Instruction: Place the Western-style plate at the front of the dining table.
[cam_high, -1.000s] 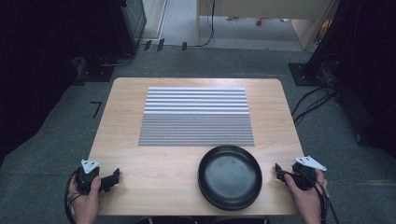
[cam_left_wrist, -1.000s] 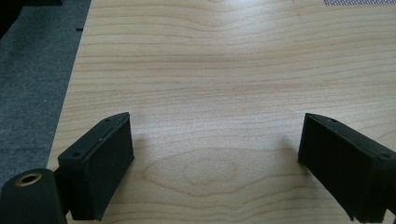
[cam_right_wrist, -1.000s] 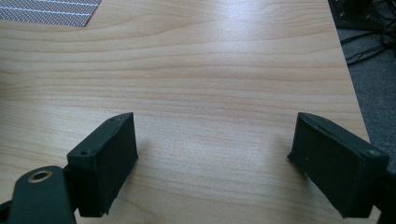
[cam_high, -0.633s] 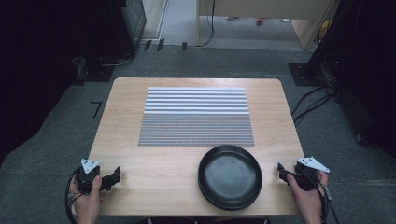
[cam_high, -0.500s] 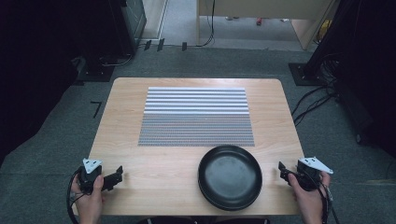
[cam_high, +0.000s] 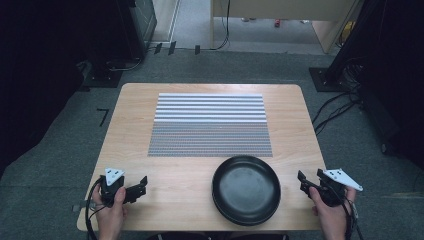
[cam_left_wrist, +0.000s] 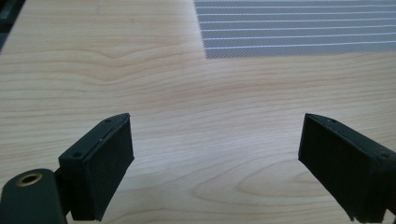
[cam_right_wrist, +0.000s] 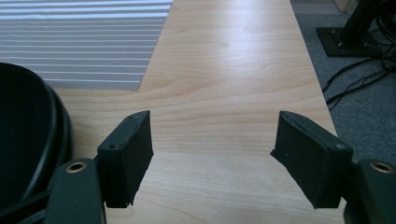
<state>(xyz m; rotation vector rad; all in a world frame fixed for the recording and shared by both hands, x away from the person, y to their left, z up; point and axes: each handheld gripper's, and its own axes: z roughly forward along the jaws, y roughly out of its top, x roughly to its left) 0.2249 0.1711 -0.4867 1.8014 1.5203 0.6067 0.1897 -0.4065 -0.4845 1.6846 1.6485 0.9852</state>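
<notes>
Two hand-held black grippers hover over the pale wooden table: the left gripper gapes over bare wood, the round black dish sits just beside the right gripper, whose empty jaws, still parted, have just been closing.

A round black plate lies flat and empty near the table's front edge, just below the striped mat.

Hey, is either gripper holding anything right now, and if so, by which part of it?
Nothing is held. The left gripper and the right gripper both have open jaws with only bare table between them. The black plate lies untouched.
</notes>
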